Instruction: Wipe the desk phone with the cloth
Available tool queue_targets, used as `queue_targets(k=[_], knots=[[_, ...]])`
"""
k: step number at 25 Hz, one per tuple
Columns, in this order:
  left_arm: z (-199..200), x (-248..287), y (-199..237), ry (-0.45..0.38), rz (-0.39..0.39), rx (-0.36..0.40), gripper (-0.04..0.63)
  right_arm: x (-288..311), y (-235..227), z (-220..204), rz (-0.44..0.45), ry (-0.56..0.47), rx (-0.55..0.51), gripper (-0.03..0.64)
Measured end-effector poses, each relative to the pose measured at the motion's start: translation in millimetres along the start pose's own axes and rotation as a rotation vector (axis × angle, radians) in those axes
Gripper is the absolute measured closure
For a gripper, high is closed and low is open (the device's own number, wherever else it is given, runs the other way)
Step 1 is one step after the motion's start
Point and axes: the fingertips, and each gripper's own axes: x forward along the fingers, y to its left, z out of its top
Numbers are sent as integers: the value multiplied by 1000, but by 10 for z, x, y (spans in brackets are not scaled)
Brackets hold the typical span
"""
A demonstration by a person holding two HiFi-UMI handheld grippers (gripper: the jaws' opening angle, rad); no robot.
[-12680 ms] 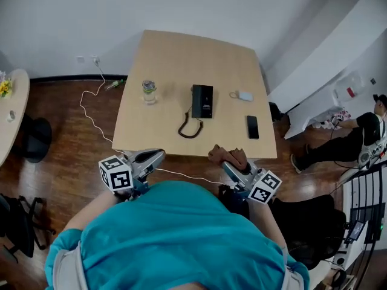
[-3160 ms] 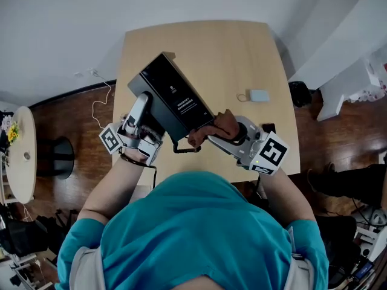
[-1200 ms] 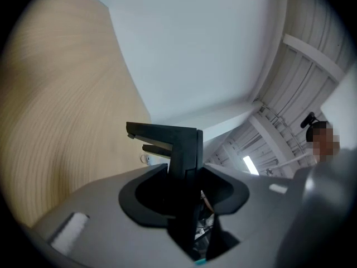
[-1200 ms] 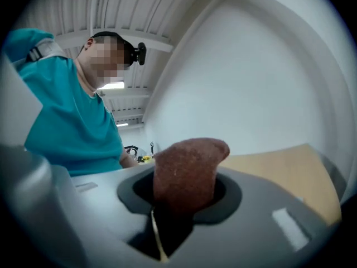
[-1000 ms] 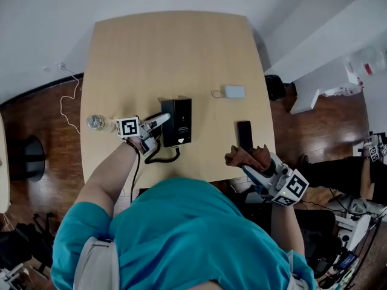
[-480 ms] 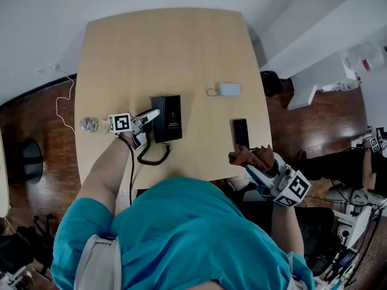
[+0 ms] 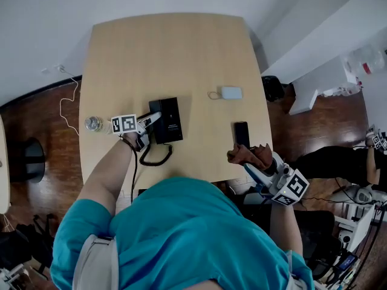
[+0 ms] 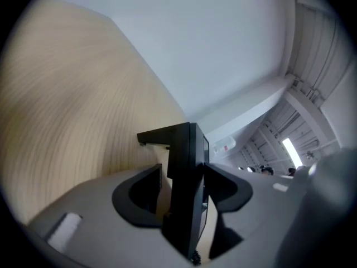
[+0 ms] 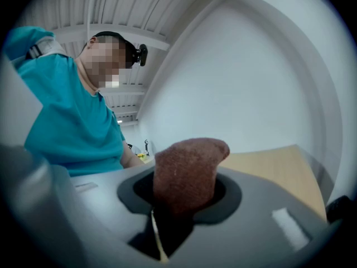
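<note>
- One light wood table point(image 7: 181, 47) with rounded corners stood on a dark wood floor point(image 7: 36, 125) by a white wall point(image 7: 48, 17). A white cable point(image 7: 65, 98) trailed across the floor at its left.
- Black desk phone point(image 7: 168, 121) lay flat on the table, left of centre and toward the near edge. Its coiled cord point(image 7: 156, 158) looped toward that edge.
- Left gripper point(image 7: 152, 119) straddled the phone's left side, jaws opening, phone between them, with a gap showing at one pad.
- Right gripper point(image 7: 253, 165) hung at the table's near right corner, jaws clamped on a bunched brown cloth point(image 7: 248, 154), well apart from the phone.
- Also on the table: clear bottle point(image 7: 93, 123) at the left edge, dark smartphone point(image 7: 241, 134) near the right edge, small pale device point(image 7: 230, 93) beyond it.
</note>
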Motion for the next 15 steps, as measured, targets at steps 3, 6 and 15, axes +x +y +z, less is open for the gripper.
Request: queue_targets(k=[3,6,15], knots=[[-127,-58,-17,50,103,41,303,27,-30,47,34,-19,-14,479],[-332,-280,-48,43,211,69,265,46,-73,77,88,-37,-28,479],[-677,-1530,-1293,-241,85,247,444,352,149,-42,230,-16,-38,479]])
